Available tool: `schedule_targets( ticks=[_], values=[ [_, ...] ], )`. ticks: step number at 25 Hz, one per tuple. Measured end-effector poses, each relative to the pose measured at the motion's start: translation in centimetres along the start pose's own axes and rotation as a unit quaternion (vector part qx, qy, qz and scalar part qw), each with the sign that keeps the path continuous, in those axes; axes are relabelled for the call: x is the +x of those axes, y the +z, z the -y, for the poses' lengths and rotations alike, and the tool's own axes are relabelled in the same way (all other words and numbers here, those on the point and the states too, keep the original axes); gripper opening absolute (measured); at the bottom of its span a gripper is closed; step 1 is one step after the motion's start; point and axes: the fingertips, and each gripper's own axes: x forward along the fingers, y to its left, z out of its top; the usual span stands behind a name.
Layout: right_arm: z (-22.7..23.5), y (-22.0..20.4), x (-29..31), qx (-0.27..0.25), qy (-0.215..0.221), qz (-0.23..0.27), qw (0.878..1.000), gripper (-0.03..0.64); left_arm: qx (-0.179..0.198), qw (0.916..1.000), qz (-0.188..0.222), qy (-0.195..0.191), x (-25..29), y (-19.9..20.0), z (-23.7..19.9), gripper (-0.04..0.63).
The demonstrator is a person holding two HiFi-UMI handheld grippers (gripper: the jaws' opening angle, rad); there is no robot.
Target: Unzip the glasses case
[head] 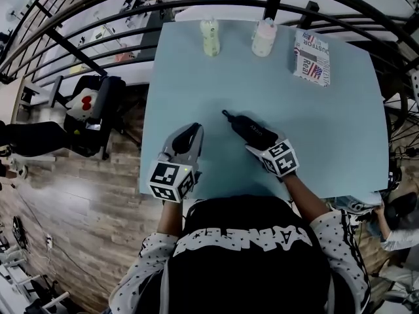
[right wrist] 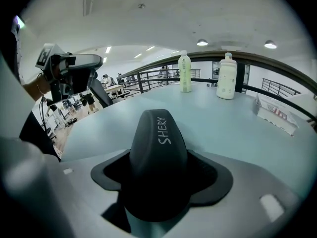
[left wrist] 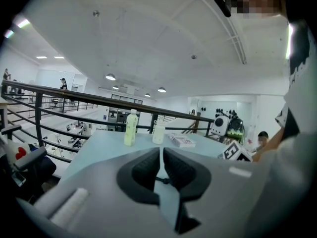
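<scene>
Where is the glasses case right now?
In the head view the black glasses case lies on the pale blue table near its front edge, right of centre, between the jaws of the right gripper.

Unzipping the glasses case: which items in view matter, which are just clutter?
In the job: glasses case, right tool gripping it, left tool.
Lying about: green bottle, white bottle, printed packet, all at the table's far edge.
</scene>
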Motion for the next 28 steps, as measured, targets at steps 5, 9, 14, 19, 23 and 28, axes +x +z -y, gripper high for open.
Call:
schedule_targets(
  ticks=[5,9,14,19,23,28],
  values=[
    [0.1,0.1,-0.1,0.002,-0.006,0.004,1.000,0.345,-0.008,1.0000,-0.002,0.005,0.1,-0.3,-0.4,0.000],
    [0.2,0.6,-0.7,0.007,-0.011,0.017,1.000,0.344,-0.014,0.9999,-0.004,0.009,0.0,-0.6,-0.7,0.000],
    [0.3,2.1,-1.8,-0.004,-0.016,0.036,0.999,0.342,-0.033,0.9994,-0.011,-0.001,0.3,-0.9,-0.5,0.000],
    [0.1,4.5,-3.2,0.001,-0.020,0.079,0.997,0.342,-0.061,0.9977,-0.010,-0.030,0.8,-1.2,0.6,0.000],
    [-0.4,6.7,-5.0,0.000,-0.019,0.113,0.993,0.342,-0.064,0.9967,-0.010,-0.049,0.9,-1.0,1.6,0.000],
    [-1.0,8.9,-6.9,-0.014,-0.019,0.150,0.988,0.342,-0.074,0.9933,-0.004,-0.089,1.1,0.0,3.4,0.000]
  ],
)
